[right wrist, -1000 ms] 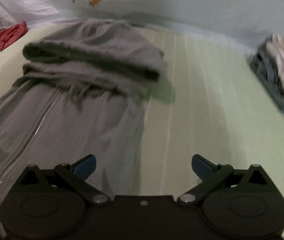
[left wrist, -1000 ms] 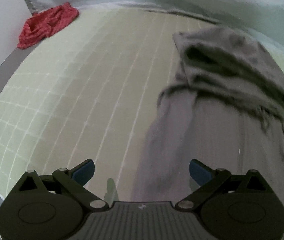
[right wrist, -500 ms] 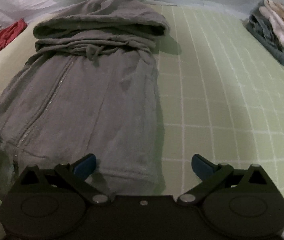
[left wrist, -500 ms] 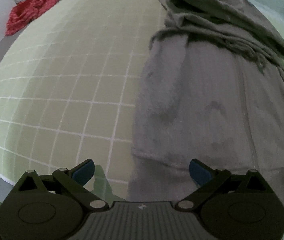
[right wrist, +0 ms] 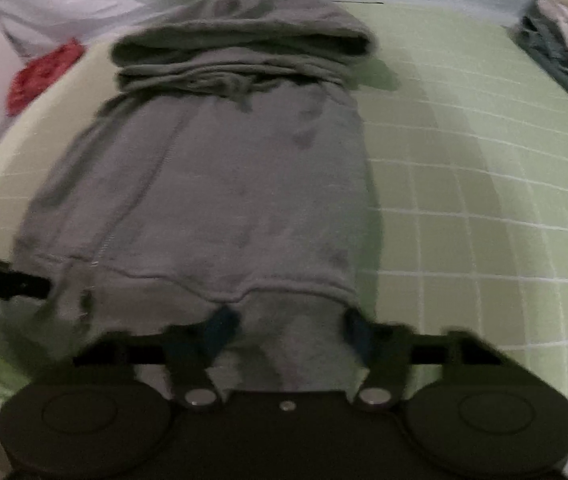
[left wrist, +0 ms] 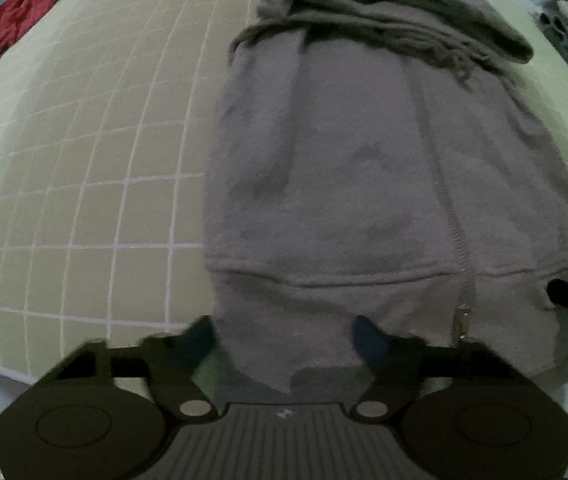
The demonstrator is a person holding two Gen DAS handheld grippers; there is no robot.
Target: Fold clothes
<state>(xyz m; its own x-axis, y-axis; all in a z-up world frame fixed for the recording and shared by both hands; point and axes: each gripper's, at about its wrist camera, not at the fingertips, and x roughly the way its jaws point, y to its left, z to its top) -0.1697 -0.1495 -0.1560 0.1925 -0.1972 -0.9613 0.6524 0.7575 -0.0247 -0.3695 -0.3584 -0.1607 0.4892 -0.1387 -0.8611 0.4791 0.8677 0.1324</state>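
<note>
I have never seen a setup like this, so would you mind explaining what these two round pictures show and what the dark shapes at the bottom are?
There is no robot arm here: a person holds a two-finger gripper in each hand, and each gripper carries a fisheye camera looking forward along its fingers. That is why the pictures look round and bulged.

The dark shape at the bottom of one view is the left gripper; in the other it is the right gripper. Both are open, with blue-tipped fingers on either side of the bottom hem of a grey zip hoodie, at its near corners. Nothing is clamped yet.

The hoodie lies flat on a green gridded mat, hood at the far end. A red garment lies at the far left, and a stack of folded clothes at the far right.
</note>
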